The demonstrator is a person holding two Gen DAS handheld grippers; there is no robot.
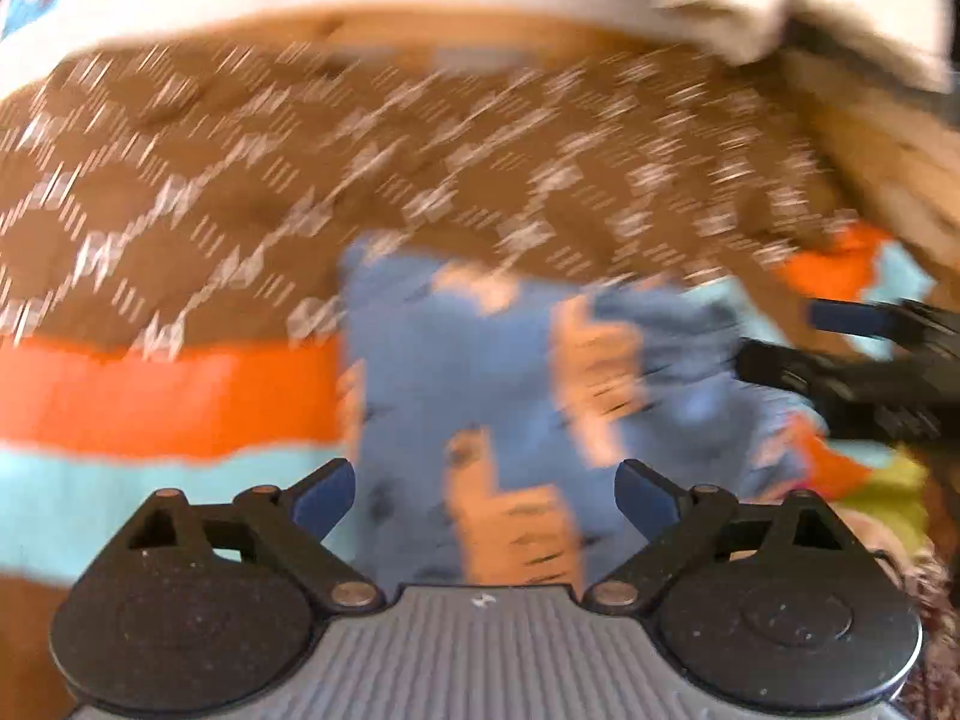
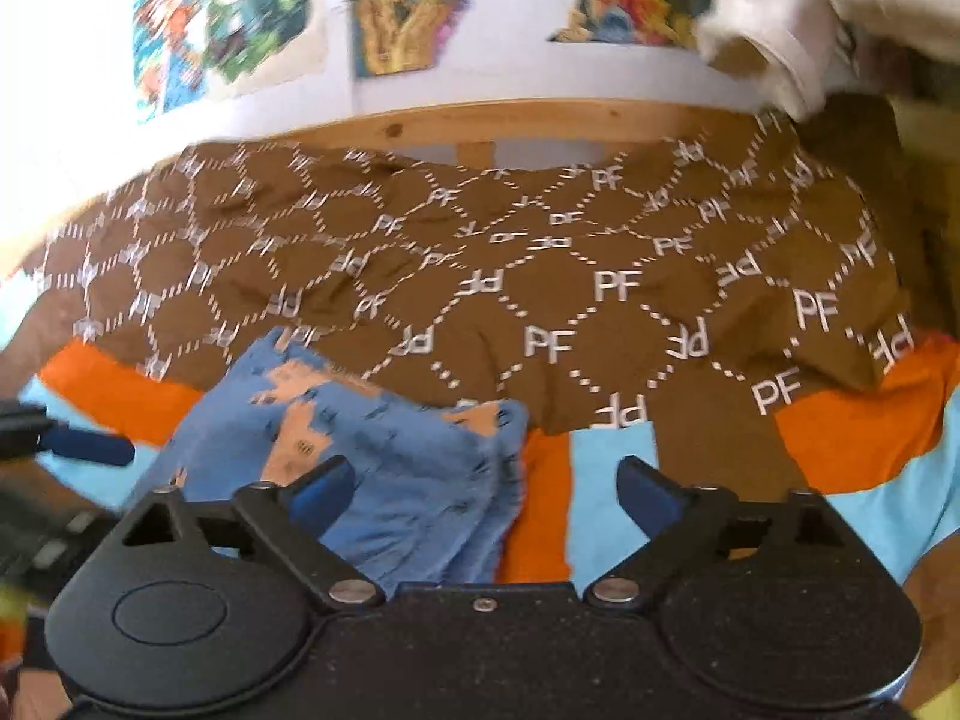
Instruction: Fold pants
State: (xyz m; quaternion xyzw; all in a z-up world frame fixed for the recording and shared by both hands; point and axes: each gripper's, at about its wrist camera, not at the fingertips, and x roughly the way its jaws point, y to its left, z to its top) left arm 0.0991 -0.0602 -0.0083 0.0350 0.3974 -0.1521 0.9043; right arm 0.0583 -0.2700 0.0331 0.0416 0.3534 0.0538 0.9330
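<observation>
Fingers: both pairs stand wide apart and empty; left gripper (image 1: pixel 485 495), right gripper (image 2: pixel 485 495).
Pants: blue folded pants (image 2: pixel 384 468) lie on the bed's striped cover (image 2: pixel 870 438), in front of a brown patterned cloth (image 2: pixel 540 276).
Direction: straight ahead of the left fingers, ahead and left of the right.
Nearer hand: judged the left.
Long axis: blur hides it.

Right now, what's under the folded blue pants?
The folded blue pants with peach patches lie on a bedspread with orange and light-blue bands, with their far edge on its brown PF-patterned part. The cover beneath them is hidden.
</observation>
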